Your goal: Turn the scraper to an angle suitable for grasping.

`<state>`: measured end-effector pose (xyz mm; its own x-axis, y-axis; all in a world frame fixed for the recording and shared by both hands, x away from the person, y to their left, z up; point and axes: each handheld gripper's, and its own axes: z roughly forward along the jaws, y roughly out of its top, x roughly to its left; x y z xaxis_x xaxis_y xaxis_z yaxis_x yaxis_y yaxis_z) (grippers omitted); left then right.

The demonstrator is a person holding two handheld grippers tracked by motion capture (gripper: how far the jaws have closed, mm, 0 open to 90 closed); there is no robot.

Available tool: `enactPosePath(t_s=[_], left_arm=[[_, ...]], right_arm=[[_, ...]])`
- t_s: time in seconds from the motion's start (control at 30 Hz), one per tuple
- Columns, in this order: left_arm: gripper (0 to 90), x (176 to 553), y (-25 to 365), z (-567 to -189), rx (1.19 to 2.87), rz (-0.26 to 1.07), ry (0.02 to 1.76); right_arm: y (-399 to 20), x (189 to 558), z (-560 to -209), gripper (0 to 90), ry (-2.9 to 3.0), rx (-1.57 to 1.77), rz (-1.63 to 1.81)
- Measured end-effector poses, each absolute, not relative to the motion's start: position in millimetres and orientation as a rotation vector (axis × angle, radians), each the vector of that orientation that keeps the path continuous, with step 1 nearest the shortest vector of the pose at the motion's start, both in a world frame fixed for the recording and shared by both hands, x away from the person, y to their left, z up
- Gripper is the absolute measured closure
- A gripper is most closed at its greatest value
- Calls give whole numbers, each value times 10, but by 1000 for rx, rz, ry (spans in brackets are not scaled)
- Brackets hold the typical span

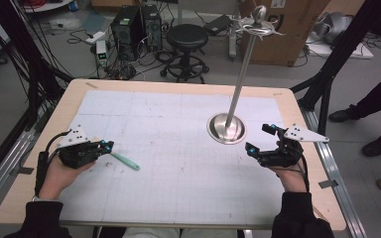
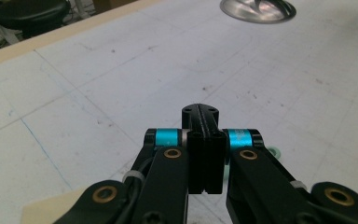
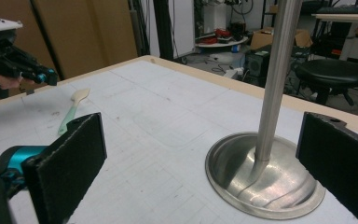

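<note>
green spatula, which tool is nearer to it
Left. The left tool sits right by the green spatula; the right tool is across the table beside the metal stand's base.

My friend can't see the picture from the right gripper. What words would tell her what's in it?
The right gripper holds its black jaws wide open around a shiny metal stand with a tall pole, on a white table mat. Farther off, a green-handled spatula lies on the mat, near the left gripper.
</note>
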<state>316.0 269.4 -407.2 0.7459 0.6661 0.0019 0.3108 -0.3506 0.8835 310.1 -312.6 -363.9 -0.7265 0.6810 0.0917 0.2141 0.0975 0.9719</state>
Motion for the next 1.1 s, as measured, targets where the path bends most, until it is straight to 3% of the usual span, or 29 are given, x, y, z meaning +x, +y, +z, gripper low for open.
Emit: enactPosePath(t_s=[0.53,1.1], left_arm=[[899,3146,2685,-4236,2029,415,765],[899,3264,2913,-4400,2041,442,959]], right_arm=[[-3125,3113,-3648,7,2000,878,1658],[-3090,3135,-3685,7,2021,886,1645]])
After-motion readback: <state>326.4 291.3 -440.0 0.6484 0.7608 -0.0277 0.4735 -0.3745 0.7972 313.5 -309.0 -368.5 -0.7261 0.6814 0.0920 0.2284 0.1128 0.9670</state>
